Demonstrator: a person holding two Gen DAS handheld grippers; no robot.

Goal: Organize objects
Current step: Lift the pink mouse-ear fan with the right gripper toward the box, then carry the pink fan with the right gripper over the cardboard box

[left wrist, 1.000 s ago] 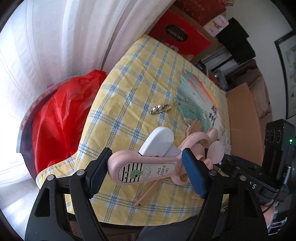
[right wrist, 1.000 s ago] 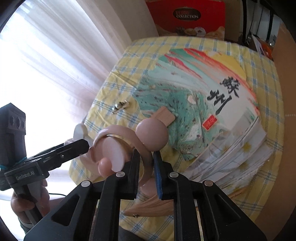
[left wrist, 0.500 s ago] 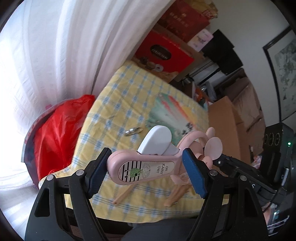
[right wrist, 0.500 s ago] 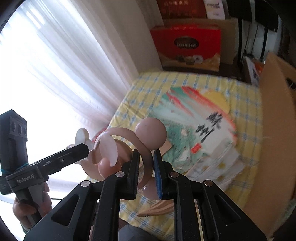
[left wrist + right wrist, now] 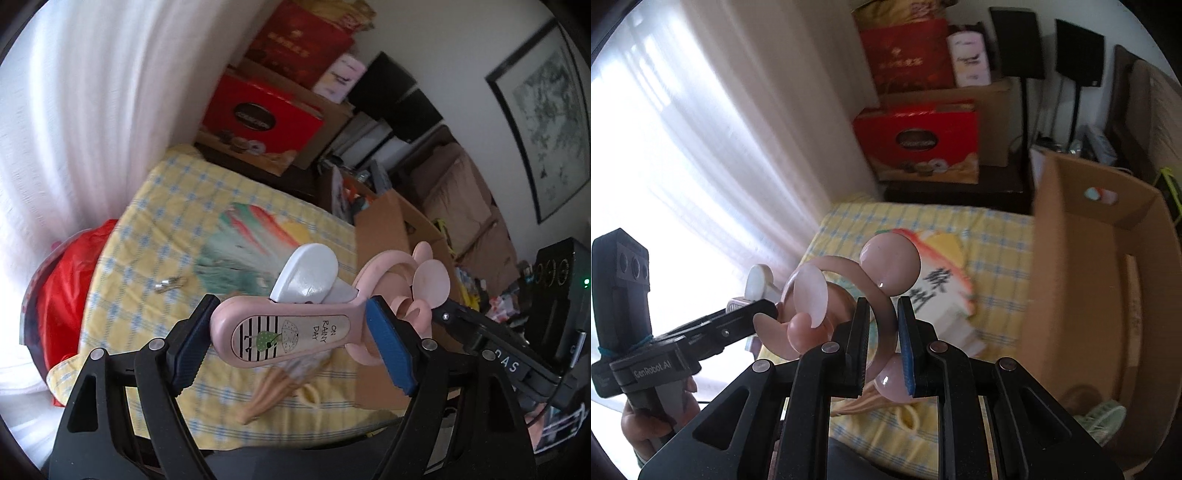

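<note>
A pink hand-held fan [image 5: 288, 332] with round ears hangs in the air above the table, carried by both grippers. My left gripper [image 5: 290, 332] spans its handle, marked "On Rainy Day", end to end; the jaws are opening, and both pads still touch the handle. A white part [image 5: 310, 273] sticks up behind the handle. My right gripper [image 5: 882, 314] is shut on the fan's pink ring guard [image 5: 846, 295], with one ear [image 5: 890, 266] just above its fingertips. In the right wrist view a hand holds the left gripper [image 5: 738, 325] at the left.
Below lies a table with a yellow checked cloth [image 5: 147, 229], with a painted folding fan [image 5: 251, 236] and a small metal clip [image 5: 170, 284] on it. An open cardboard box [image 5: 1089, 277] stands to its right, a green fan [image 5: 1104, 413] inside. Red bag [image 5: 70, 273] at left, red gift boxes [image 5: 258, 118] behind.
Both grippers have risen with the pink fan between them. The table has dropped lower in both views, and the cardboard box and the room behind have come into view.
</note>
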